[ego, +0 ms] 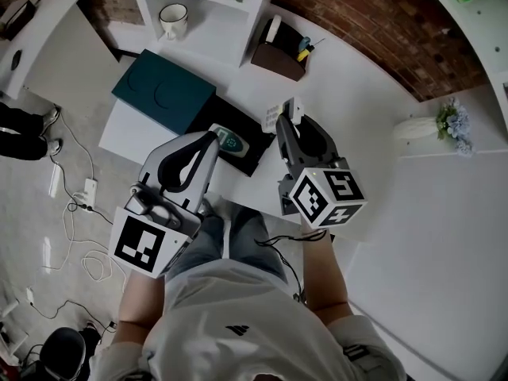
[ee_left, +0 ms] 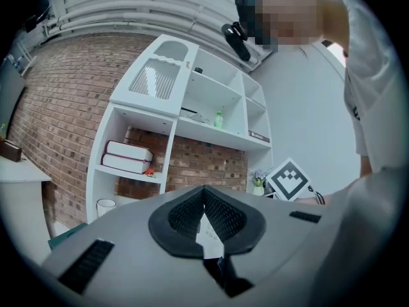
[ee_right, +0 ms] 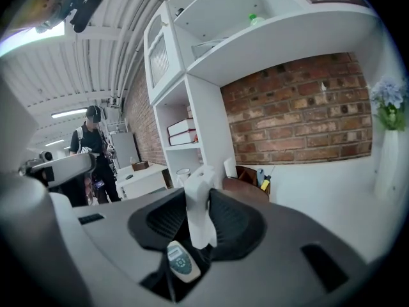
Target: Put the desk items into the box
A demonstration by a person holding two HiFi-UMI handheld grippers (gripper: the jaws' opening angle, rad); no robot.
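The left gripper (ee_left: 204, 190) was seen at lower centre, jaws together; a white shelf unit (ee_left: 144, 104) was framed above it.

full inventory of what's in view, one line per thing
box: 1, teal, desk's left
pad: 1, black, beside the box
remote: 1, white and teal, on the pad
organiser: 1, brown, desk's back, pens inside
mug: 1, white, low shelf
books: 2, white, shelf
vase: 1, white, flowers in it, desk's right
white item: 1, in right gripper's jaws
left gripper: grey, jaws together, over the pad
right gripper: grey, shut on the white item
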